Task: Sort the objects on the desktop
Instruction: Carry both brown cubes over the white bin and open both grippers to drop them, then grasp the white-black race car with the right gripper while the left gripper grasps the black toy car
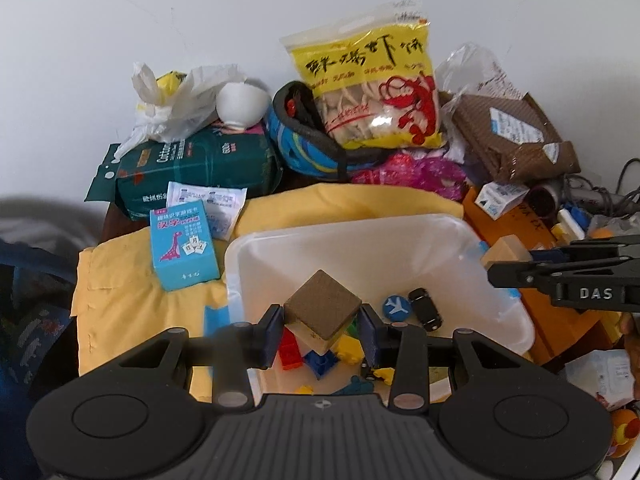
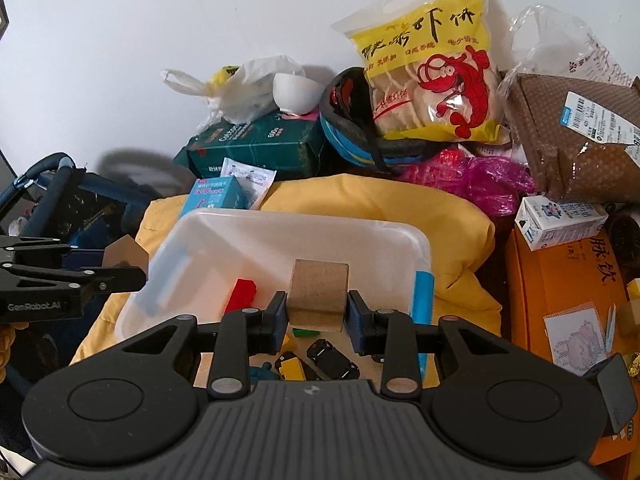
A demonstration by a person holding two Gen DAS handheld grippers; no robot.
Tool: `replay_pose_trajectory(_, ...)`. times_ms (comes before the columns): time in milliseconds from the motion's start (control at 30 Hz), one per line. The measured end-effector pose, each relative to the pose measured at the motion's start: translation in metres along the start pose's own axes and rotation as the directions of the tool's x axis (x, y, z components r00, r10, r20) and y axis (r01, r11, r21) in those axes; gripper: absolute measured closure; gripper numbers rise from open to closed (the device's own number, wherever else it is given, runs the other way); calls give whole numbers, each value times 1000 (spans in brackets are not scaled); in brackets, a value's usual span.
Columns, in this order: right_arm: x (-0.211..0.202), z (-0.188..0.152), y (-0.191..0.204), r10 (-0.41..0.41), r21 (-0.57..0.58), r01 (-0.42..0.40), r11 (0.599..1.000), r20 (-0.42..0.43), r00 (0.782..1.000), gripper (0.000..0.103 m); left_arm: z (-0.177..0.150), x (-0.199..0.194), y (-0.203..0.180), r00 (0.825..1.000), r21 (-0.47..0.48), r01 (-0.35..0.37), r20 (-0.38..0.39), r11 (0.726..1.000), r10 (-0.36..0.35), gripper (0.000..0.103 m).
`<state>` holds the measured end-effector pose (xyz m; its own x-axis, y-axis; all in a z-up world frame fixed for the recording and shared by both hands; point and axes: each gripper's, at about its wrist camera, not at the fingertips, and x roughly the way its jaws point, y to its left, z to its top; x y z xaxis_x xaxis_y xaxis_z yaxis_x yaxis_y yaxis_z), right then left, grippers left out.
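A: Item 1?
B: My left tool [image 1: 320,334] clamps a wooden cube [image 1: 323,310] above the white bin [image 1: 496,264].
A: Item 2?
B: My right tool [image 2: 317,322] clamps a wooden block [image 2: 318,295] over that bin too. Step: depositing. Next, I judge, part the jaws, 1 tool at a time.

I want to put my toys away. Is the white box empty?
Not empty. The white plastic bin already holds a black toy car, a round airplane token and coloured building bricks.
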<state>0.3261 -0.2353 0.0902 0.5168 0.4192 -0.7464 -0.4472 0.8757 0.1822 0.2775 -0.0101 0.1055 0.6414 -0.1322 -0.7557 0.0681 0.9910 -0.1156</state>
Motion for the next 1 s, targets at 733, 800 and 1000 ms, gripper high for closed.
replay_pose_trajectory(733, -17, -59, 21, 53, -64, -50, 997, 55, 997, 48, -43, -11, 11, 996, 45, -70, 60, 996, 68, 40)
replay_pose_trajectory(800, -24, -87, 30, 63, -82, -58, 995, 68, 996, 48, -65, -22, 8, 996, 47, -59, 75, 997, 55, 40)
replay_pose_trajectory(1000, 9, -165, 40, 34, -51, -36, 998, -44, 998, 55, -155, -29, -6, 1000, -11, -12, 7, 1000, 12, 40)
